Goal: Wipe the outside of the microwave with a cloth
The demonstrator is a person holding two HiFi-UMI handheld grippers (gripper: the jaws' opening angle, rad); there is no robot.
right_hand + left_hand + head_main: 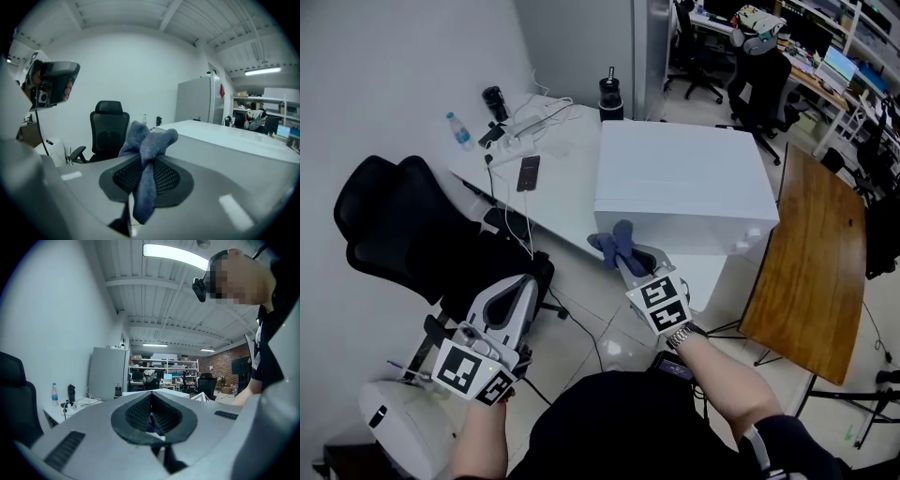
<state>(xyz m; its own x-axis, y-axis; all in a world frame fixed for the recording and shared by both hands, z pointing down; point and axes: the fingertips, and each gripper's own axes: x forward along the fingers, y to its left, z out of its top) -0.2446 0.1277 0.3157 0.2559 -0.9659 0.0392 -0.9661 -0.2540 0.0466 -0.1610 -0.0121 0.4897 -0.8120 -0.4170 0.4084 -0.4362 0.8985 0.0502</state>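
Pinching only a bunched fold of the blue cloth [149,138], the right tool [147,174], just beside the white microwave [680,178] on the desk [565,192], could lose it under wiping pressure, while the left tool [151,412] sits closed and empty.

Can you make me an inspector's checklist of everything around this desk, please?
Surface: white table against the wall.
Job's things: white microwave on the table; blue cloth close to its front, contact unclear.
Clutter: water bottle, black flask, phone, dark tumbler behind the microwave.
Grippers: right gripper shut on the cloth; left gripper jaws together, nothing between them, away from the table.
Cables: white cables bunched on the table; black cable on the floor.
Surroundings: black office chair, wooden table, office desks behind.
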